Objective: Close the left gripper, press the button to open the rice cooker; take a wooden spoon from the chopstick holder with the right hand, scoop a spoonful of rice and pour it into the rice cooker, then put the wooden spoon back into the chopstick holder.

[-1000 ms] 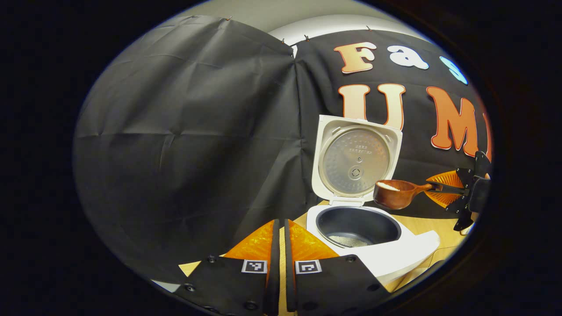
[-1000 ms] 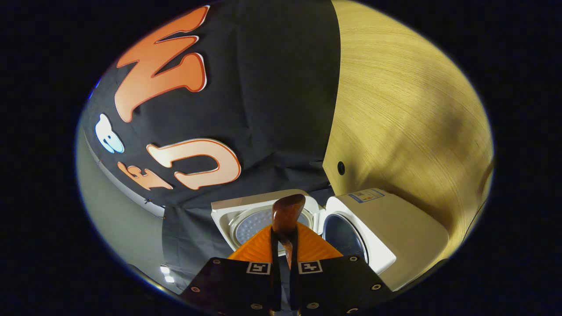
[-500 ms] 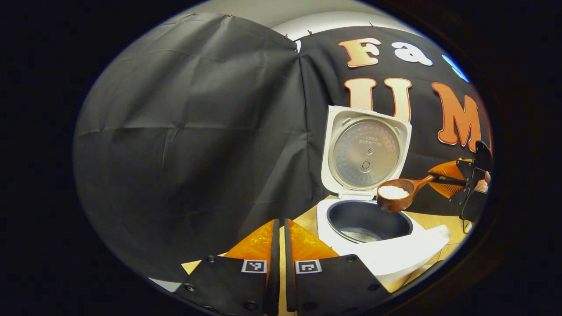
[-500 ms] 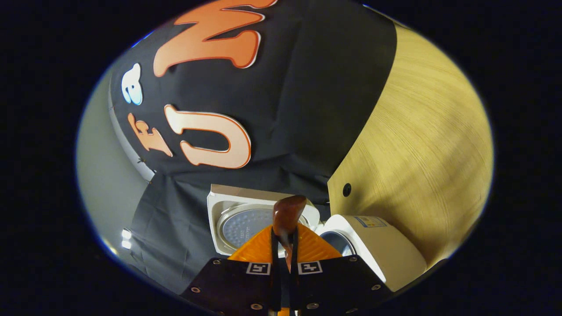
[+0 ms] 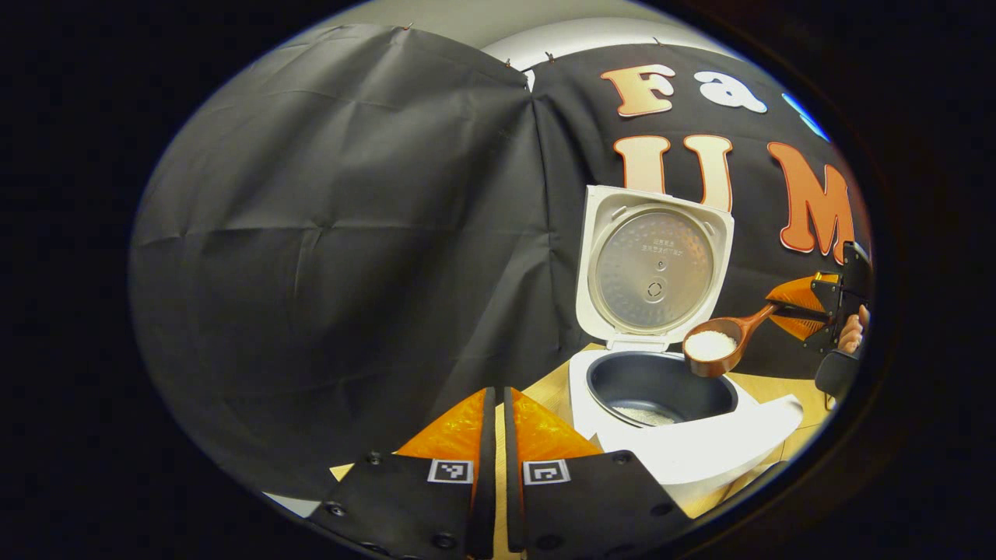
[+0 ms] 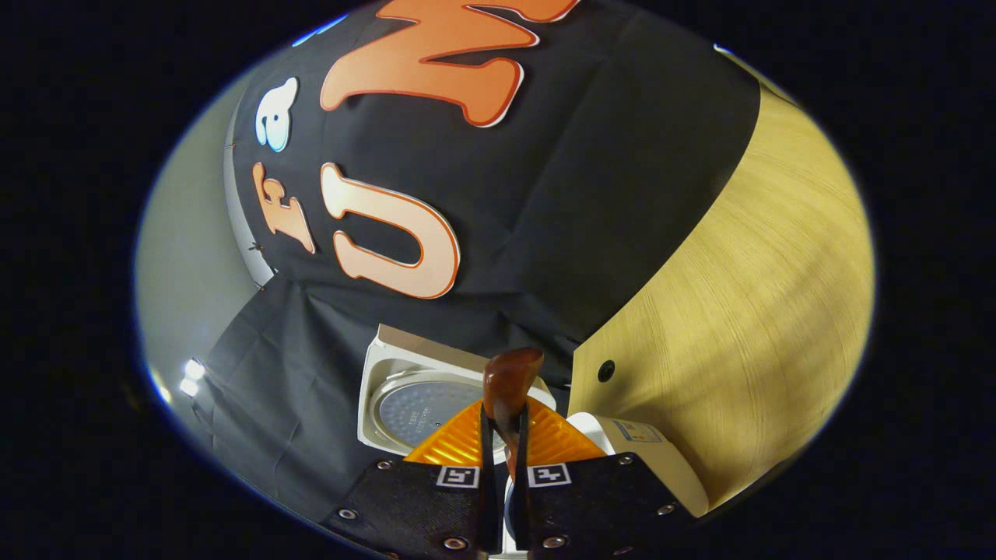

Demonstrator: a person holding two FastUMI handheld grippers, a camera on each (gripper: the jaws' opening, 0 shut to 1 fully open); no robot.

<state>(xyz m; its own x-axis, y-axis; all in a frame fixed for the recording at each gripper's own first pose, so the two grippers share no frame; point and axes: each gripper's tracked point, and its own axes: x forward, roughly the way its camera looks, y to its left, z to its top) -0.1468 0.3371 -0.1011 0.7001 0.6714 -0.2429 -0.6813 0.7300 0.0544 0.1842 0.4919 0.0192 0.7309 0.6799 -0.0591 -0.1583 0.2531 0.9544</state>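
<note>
Left gripper view: left gripper (image 5: 495,404) sits at the bottom, fingers together with a thin slit between them, nothing clamped. Ahead and to the right of the jaws stands the rice cooker (image 5: 685,443), lid (image 5: 655,268) swung fully up, upright against the wall. Inner pot (image 5: 661,386) is dark; a small patch of rice (image 5: 643,414) lies on its bottom, near side hidden by the pot's rim. Cooker's front lower edge is cut off by the view's edge; its button can't be made out. Wooden spoon (image 5: 714,346) hangs over the pot's far right rim, bowl roughly level and loaded with white rice, handle running up-right into the right gripper (image 5: 782,311). A hand (image 5: 852,333) behind that gripper is mostly cut off at the view's edge. Table (image 5: 545,389) shows as thin strips beside the cooker.

Right gripper view: picture is rolled, so the table (image 6: 762,311) stands as a slanted plane on the right. Right gripper (image 6: 504,426) is clamped on the spoon handle (image 6: 507,385), both fingers pressing on it; the handle pokes up just past the tips. Spoon bowl and its rice are hidden. Just beyond the jaws, the open lid (image 6: 412,400) to the left and the cooker body (image 6: 661,459) to the right, both partly blocked by the fingers. Pot interior can't be seen.
</note>
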